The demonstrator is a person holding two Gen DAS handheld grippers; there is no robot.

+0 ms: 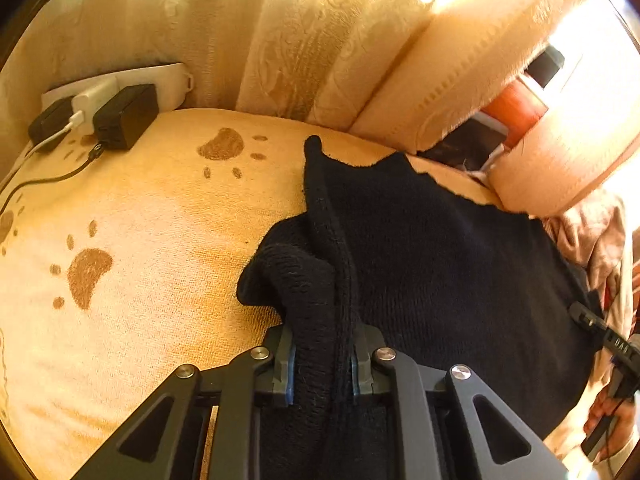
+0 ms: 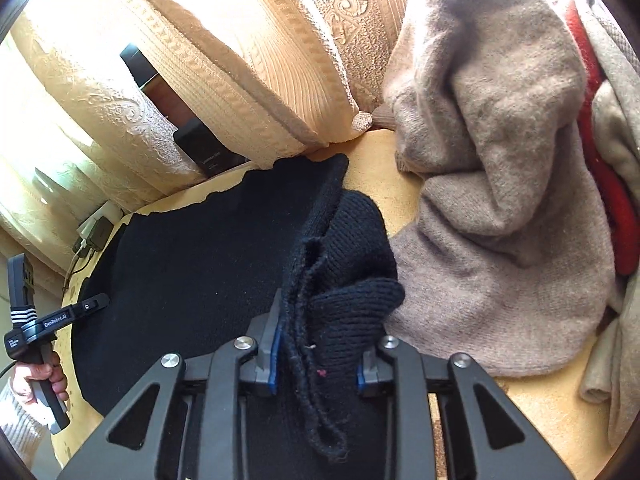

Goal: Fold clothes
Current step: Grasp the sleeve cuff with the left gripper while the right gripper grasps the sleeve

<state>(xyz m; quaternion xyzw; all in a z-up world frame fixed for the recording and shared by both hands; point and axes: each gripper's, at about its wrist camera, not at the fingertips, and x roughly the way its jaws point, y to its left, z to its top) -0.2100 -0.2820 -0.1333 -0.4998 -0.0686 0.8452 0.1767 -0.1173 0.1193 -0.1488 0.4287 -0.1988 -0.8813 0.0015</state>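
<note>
Sofa cushion [image 1: 160, 208]: black sweater [image 1: 440, 248] edge bunched between both grippers' clamped jaws.

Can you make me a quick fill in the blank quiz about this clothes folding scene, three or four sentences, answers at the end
1. Both grippers are clamped on a knitted garment whose colour is ____.
2. The yellow blanket under it is printed with brown ____ prints.
3. In the right wrist view, the crumpled sweater lying to the right of the right gripper is coloured ____.
4. Black chargers are plugged into a white ____ beyond the left gripper.

Answers: black; paw; beige; power strip
</note>
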